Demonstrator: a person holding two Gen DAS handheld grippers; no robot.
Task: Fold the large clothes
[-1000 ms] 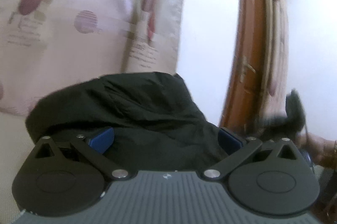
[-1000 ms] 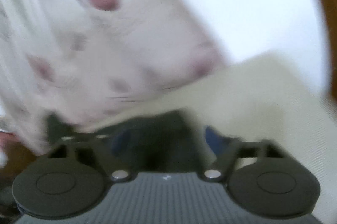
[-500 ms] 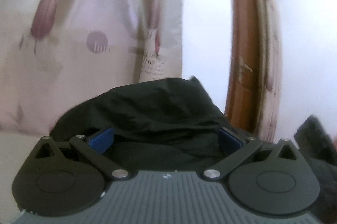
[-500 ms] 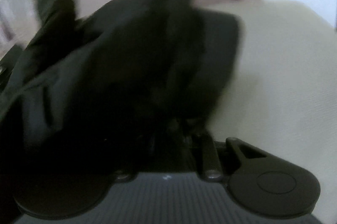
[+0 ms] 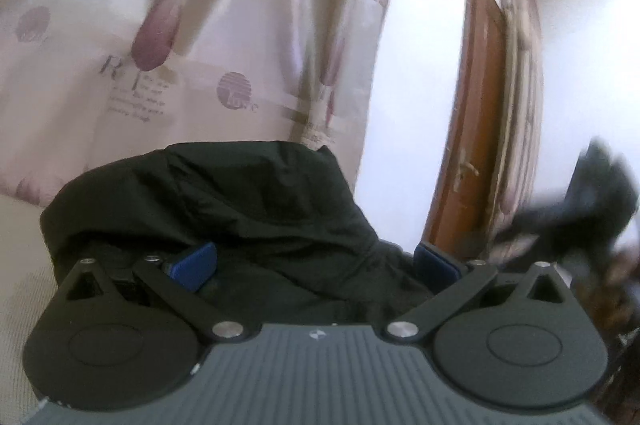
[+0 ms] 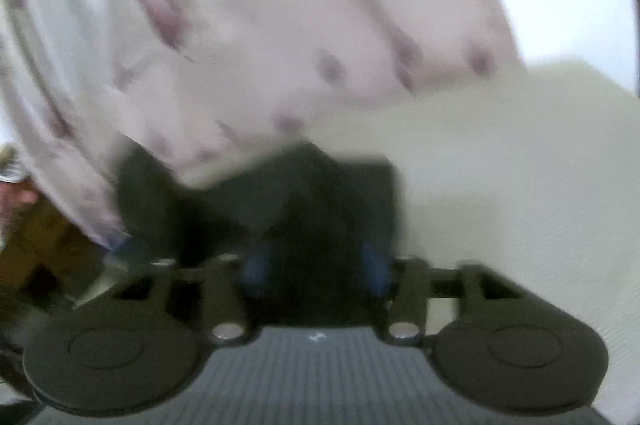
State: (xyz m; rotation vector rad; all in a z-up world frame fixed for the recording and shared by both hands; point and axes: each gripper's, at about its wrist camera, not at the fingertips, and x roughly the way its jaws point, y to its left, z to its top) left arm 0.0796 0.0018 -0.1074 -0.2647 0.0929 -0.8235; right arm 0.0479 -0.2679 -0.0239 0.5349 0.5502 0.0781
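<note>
A black garment (image 5: pixel 224 209) is heaped right in front of my left gripper (image 5: pixel 312 261). Its cloth bunches between the blue pads (image 5: pixel 192 263) and lies over the left finger. The pads stand wide apart, so the gripper is open. In the blurred right wrist view the same black garment (image 6: pixel 320 193) lies on the cream bed (image 6: pixel 500 145). It reaches in between the pads of my right gripper (image 6: pixel 316 265), whose jaws are opening. The pads are apart and I see no pinch on the cloth.
A pale curtain (image 5: pixel 180 45) with purple prints hangs behind the bed and fills the back of the right wrist view as a curtain (image 6: pixel 240 45). A brown door (image 5: pixel 468 125) stands to the right by a white wall. A blurred dark shape (image 5: pixel 592 197) sits at the far right.
My right gripper was nearly shut in a raised bunch of black cloth; now its jaws are wider and the cloth sits lower on the bed. The left view slid along the curtain, garment still between the jaws.
</note>
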